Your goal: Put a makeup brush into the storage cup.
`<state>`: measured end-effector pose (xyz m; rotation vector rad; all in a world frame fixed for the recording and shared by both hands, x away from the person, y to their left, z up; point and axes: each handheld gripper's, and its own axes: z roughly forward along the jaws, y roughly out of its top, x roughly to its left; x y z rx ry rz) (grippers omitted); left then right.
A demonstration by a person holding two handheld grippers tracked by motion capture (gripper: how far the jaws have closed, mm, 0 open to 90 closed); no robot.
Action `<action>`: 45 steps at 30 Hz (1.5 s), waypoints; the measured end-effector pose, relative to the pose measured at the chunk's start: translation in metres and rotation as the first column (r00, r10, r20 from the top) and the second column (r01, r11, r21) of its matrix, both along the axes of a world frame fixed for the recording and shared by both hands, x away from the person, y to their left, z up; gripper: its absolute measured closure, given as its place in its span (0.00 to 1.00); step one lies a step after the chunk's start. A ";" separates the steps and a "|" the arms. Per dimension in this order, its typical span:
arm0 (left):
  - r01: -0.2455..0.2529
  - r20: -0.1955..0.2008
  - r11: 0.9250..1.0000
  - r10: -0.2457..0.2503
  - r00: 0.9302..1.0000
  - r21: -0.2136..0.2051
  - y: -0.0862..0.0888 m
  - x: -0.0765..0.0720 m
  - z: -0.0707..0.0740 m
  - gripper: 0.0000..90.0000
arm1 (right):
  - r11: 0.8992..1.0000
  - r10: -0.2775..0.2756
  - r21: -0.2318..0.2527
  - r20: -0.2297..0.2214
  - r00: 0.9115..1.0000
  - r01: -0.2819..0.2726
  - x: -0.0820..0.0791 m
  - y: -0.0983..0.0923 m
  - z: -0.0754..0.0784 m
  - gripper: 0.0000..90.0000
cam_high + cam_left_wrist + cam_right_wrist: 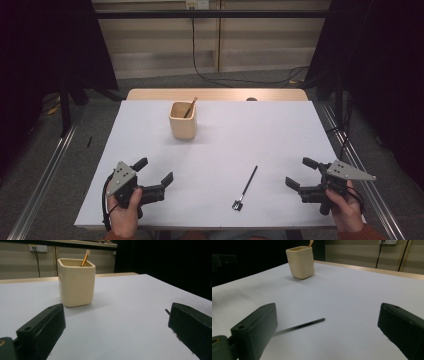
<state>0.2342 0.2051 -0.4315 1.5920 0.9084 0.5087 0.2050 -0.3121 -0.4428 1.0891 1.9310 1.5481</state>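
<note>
A person seated at a white tabletop [280, 135] holds a two-jaw gripper in each hand, both resting near the front edge with their jaws spread wide apart and clamped on nothing. The left gripper [156, 172] sits at the near left corner, angled toward the middle of the tabletop; the right gripper [301, 172] sits at the near right, pointing inward toward the left. Between the two, closer to the right gripper but clear of both, a slim black brush [245, 187] lies flat on the white surface, its handle running up and to the right and its small dark head toward the front edge. In the right gripper view the thin handle [302, 325] lies on the tabletop ahead of the jaws, its near end passing behind the left-hand jaw. Well apart from it, toward the far side and left of centre, stands a cream square-sided cup [182, 120], upright, with a second brush [190, 107] leaning inside it, its orange handle and pale tip poking above the rim, seen close up in the left gripper view [85, 257]. A strip of bare wood [215, 94] shows beyond the white surface.
</note>
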 end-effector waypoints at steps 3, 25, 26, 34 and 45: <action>-0.007 -0.005 1.000 0.007 1.000 0.003 0.003 -0.001 0.000 0.01 | 1.000 -0.021 0.019 0.000 1.000 0.021 0.002 -0.001 0.001 0.01; 0.012 0.016 0.999 -0.012 1.000 0.032 0.001 -0.003 -0.001 0.01 | 0.998 0.017 0.057 0.065 0.998 -0.021 0.047 0.025 0.033 0.00; 0.016 0.014 1.000 -0.017 1.000 0.026 0.000 -0.003 -0.001 0.01 | 0.998 0.018 0.054 0.067 0.998 -0.022 0.050 0.027 0.034 0.00; 0.028 0.014 0.999 -0.029 0.999 0.019 -0.001 -0.002 -0.002 0.01 | 0.998 0.025 0.054 0.087 0.996 -0.029 0.068 0.038 0.043 0.00; 0.036 0.018 0.999 -0.036 0.999 0.015 0.000 -0.002 -0.001 0.01 | 0.998 0.070 0.002 0.067 0.995 -0.070 0.096 0.061 0.055 0.00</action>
